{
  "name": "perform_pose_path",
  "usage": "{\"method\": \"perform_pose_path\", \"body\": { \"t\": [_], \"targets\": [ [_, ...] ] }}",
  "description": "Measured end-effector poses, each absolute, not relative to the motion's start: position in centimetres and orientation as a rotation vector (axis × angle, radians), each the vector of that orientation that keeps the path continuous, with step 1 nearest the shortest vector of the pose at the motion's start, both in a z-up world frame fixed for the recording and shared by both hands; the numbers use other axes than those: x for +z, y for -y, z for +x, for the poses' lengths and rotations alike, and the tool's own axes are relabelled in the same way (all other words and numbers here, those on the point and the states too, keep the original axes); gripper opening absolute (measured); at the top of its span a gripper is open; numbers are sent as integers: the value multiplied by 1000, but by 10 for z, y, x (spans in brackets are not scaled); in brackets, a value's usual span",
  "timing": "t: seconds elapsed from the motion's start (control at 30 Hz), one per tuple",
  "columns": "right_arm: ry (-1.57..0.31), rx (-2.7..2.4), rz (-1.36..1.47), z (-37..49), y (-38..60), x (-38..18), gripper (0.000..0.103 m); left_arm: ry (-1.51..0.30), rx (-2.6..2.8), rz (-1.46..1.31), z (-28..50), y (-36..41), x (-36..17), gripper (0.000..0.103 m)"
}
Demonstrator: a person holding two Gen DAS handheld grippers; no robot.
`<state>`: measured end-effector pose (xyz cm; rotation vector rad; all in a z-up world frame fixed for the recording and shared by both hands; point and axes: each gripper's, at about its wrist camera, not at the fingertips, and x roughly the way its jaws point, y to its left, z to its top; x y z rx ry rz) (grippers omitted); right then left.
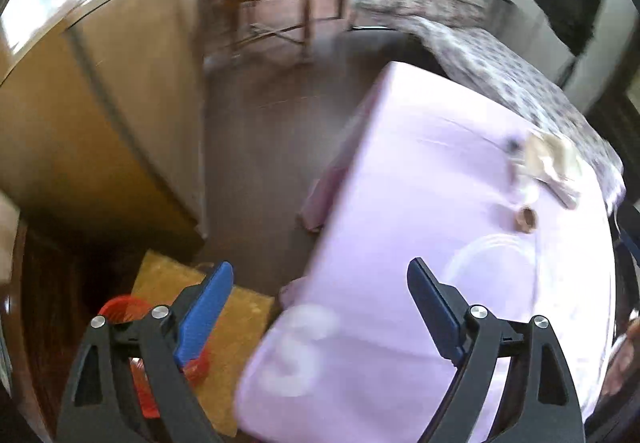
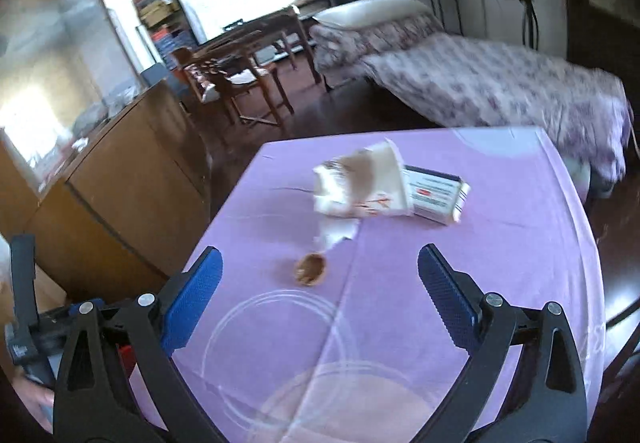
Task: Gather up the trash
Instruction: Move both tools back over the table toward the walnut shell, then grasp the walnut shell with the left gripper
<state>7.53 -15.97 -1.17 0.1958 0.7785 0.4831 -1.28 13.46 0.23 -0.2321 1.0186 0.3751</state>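
**Lining up on the litter at the far end of the table**

I'm in a lived-in room with dark flooring, a wooden cabinet [image 2: 120, 179] on one side, a bed under a flowered cover [image 2: 500, 87] on the other, and a wooden dining table with chairs [image 2: 248, 55] further back. Under me is a table in a lilac cloth [image 2: 500, 243] printed with pale rings.

The trash lies together toward the far end of that cloth: a tipped-over paper cup [image 2: 360, 187] with brown staining, a flattened small carton [image 2: 436, 199] touching its rim, a scrap of white paper [image 2: 336, 233] just below the cup, and a little brown nutshell-like piece [image 2: 311, 268] nearest me. A red bin [image 1: 132, 317], partly hidden by the left tool, stands on a yellow mat [image 1: 236, 307] beside the table; I judge that is where things go.

Both tools are empty. The right gripper [image 2: 320, 291] has its blue pads spread wide and points at the litter; the left gripper [image 1: 320, 307] is equally spread, over the table's near edge.

To do this well I'd take the cup with the right tool, closing across its crushed body rather than the rim, gently enough not to squeeze out any dregs, and bring the left in for the carton.

The carton carries dark printed lines and a red mark; motion blur leaves none of it readable.
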Motion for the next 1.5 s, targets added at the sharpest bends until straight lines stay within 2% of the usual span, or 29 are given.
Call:
{"method": "perform_pose_path", "body": {
  "t": [0.17,0.33,0.5,0.9,1.1,1.23,1.4,1.5],
  "targets": [
    [-712,384,121,87,183,-11,95,-1051,265,-214,28,-84,-5,87],
    [-798,399,266,101,207,-26,95,-1076,221,-185,62,-42,-17,88],
    [-775,341,275,107,226,-29,95,-1101,197,-230,89,-16,-38,88],
    [-812,288,397,124,255,-39,95,-1102,128,-229,114,-11,-57,88],
    [-806,304,365,120,245,-38,95,-1098,119,-185,120,-6,-61,85],
    [-810,314,356,118,241,-39,95,-1083,139,-152,124,-4,-63,78],
    [-811,312,361,119,242,-38,95,-1073,143,-99,127,3,-63,74],
    [-811,314,366,118,241,-38,95,-1058,139,-74,125,8,-63,66]
  ]
}}
